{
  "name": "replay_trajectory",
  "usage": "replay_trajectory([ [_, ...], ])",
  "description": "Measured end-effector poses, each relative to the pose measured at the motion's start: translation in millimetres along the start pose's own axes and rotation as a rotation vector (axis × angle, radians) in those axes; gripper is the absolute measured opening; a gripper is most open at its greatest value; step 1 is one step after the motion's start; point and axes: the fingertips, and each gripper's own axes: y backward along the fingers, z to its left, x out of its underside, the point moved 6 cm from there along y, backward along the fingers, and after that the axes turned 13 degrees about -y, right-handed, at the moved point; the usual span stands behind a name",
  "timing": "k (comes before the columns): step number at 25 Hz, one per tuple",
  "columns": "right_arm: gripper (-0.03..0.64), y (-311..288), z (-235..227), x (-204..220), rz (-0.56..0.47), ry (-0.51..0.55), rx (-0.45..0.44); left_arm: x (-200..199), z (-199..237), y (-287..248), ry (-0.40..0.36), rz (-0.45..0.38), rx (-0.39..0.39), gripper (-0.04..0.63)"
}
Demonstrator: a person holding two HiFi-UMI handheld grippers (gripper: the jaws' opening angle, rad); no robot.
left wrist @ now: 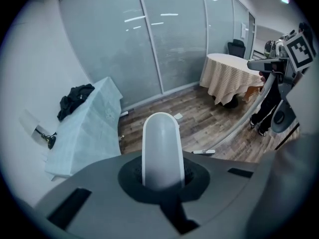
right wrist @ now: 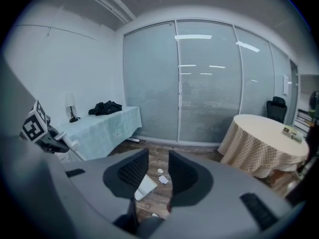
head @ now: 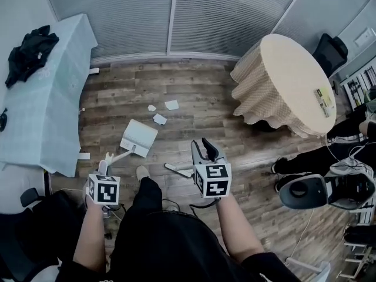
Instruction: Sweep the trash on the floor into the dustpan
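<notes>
Wood-plank flooring (head: pixel 200 93) runs from a wall of frosted glass panels (head: pixel 176 16) toward the person. Three paper scraps (head: pixel 171 104) lie loose on it, close together and out in the open. The white dustpan (head: pixel 139 136) rests flat on the boards just short of the nearest scrap, not touching it.

Its pale, round-ended handle (left wrist: pixel 160 148) stands between the jaws of the left claw (head: pixel 106 168), which is clamped tight on it. The right claw (head: pixel 207 150) is closed low on the pole of the broom (left wrist: pixel 205 152). Only a narrow slit shows between its pads (right wrist: pixel 133 171). The broom's head sits on the floor to the right of the dustpan's handle, well short of the scraps.

Along the left wall stands a long desk (head: pixel 41 116) under a pale blue cloth. A crumpled black garment (head: pixel 30 53) lies at its far end, with a small lamp (right wrist: pixel 71 106) beside it. To the right is a round desk (head: pixel 294 75) draped in checked fabric, with a dark office chair (head: pixel 331 51) behind it.
</notes>
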Motion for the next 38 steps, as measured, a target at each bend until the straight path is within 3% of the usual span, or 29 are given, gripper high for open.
replay_trajectory([
  [9,0.142,-57,-7,-74,-0.033,-0.040,0.185,-63,86,-77,-0.063,-0.033,0.125,-0.002],
  [16,0.141,-121,-18,-130,-0.092,-0.064,0.281,-79,128,-116,-0.137,-0.041,0.160,-0.002],
  [23,0.141,-199,-28,-179,-0.161,-0.058,0.297,-89,145,-150,-0.252,0.005,0.151,-0.002],
  [31,0.141,-304,-72,-230,-0.153,-0.053,0.226,-124,146,-205,-0.406,0.112,0.123,-0.001],
  [38,0.141,-370,-135,-284,-0.153,-0.096,0.206,-173,139,-242,-0.387,0.213,0.131,-0.001],
])
